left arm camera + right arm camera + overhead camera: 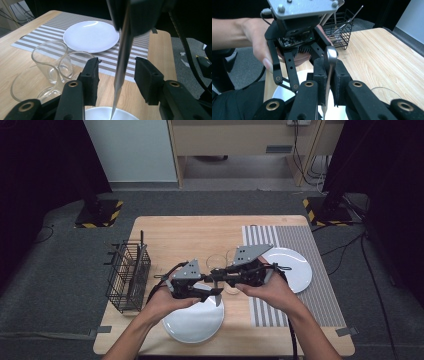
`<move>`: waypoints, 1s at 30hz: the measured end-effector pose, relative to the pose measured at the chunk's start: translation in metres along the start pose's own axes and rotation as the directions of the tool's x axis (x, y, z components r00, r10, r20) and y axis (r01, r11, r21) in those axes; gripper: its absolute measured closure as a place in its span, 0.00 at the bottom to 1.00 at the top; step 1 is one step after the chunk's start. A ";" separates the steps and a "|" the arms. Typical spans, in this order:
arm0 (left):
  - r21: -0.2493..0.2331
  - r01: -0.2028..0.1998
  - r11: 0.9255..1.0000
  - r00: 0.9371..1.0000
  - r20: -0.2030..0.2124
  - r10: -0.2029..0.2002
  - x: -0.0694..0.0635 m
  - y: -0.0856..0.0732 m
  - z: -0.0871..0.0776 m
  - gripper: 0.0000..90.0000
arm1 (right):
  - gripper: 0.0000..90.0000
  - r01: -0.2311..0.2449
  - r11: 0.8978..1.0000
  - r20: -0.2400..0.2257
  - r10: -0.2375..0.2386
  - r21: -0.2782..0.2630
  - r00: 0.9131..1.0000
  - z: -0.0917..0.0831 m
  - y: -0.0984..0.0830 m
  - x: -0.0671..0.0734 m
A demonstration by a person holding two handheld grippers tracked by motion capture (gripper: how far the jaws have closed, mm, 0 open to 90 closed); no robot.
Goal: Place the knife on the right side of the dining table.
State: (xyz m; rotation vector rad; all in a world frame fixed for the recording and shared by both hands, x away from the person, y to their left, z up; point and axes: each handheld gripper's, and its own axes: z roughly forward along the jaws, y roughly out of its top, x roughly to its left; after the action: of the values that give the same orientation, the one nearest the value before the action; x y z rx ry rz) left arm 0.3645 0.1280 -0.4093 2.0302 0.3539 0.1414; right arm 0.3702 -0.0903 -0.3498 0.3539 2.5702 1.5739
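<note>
A silver table knife (pixel 121 60) hangs nearly upright, tip down, over a white plate (pixel 192 322) at the table's front. My right gripper (pixel 329 68) is shut on its handle, and the rounded handle end (pixel 330 53) sticks up between the pads. My left gripper (pixel 117 62) stands open around the blade, with a gap between the blade and each pad. In the high view the left gripper (pixel 212 293) and the right gripper (pixel 216 277) meet tip to tip above the plate's far rim. A hand holds each one.
Two clear glasses (pixel 217 262) (pixel 232 257) stand just behind the grippers. A second white plate (pixel 295 267) lies on a striped mat (pixel 300 300) at the right. A black wire basket (pixel 127 277) with cutlery stands at the left edge.
</note>
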 end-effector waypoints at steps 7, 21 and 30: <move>0.007 -0.001 1.000 1.000 -0.008 0.001 -0.001 -0.009 0.004 0.58 | 0.93 -0.007 1.000 0.007 0.007 -0.014 1.000 -0.003 0.000 -0.002; 0.025 0.020 0.999 1.000 -0.017 -0.019 -0.002 -0.030 0.018 0.56 | 0.93 -0.016 0.999 0.013 0.017 -0.033 1.000 -0.008 0.001 -0.004; 0.038 0.041 0.998 0.999 0.002 -0.042 -0.003 -0.039 0.029 0.60 | 0.93 -0.015 0.999 0.010 0.016 -0.044 1.000 -0.010 0.003 -0.005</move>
State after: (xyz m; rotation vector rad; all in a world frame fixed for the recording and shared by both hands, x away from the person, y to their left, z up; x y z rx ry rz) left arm 0.3620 0.1195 -0.4569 2.0590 0.3996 0.1072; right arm 0.3734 -0.0988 -0.3430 0.3779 2.5270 1.6261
